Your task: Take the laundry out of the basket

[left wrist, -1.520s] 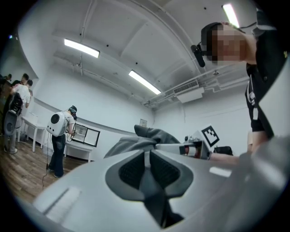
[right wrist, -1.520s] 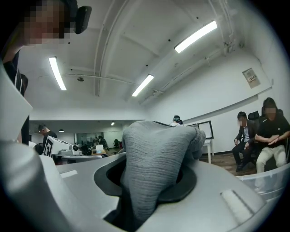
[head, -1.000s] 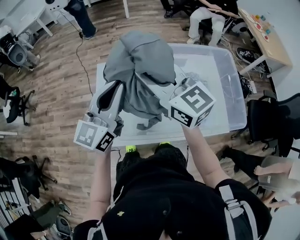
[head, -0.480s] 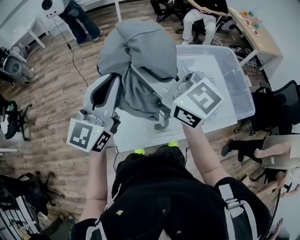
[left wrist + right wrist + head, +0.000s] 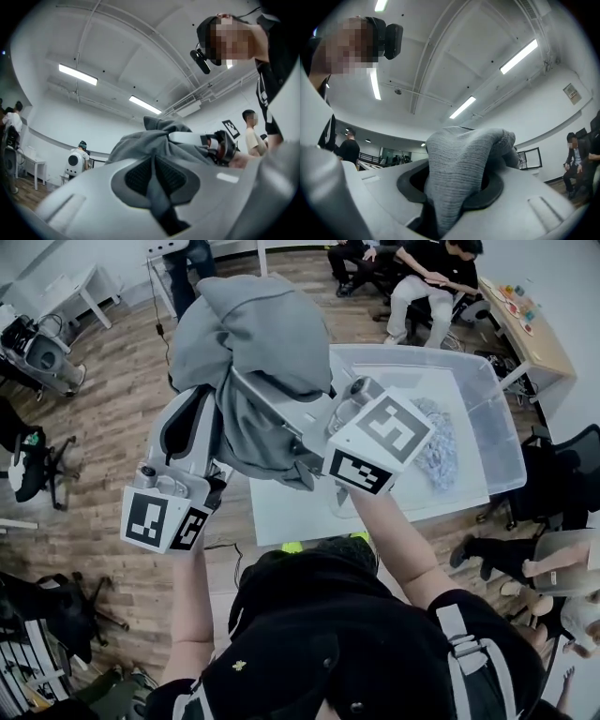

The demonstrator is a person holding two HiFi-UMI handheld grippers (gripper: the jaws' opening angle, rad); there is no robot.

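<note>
Grey garment (image 5: pixel 262 343) in left tongs (image 5: pixel 154 180)

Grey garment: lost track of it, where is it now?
Head view, upper centre: grey garment held up by left gripper and right gripper, just left of the clear bin.

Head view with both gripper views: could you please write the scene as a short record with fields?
Garment: grey sweatshirt, held up bunched above the white table
Left gripper: shut on a fold of the grey sweatshirt
Right gripper: shut on the grey sweatshirt
Basket: clear plastic bin on the white table
In the bin: one pale patterned cloth
</note>
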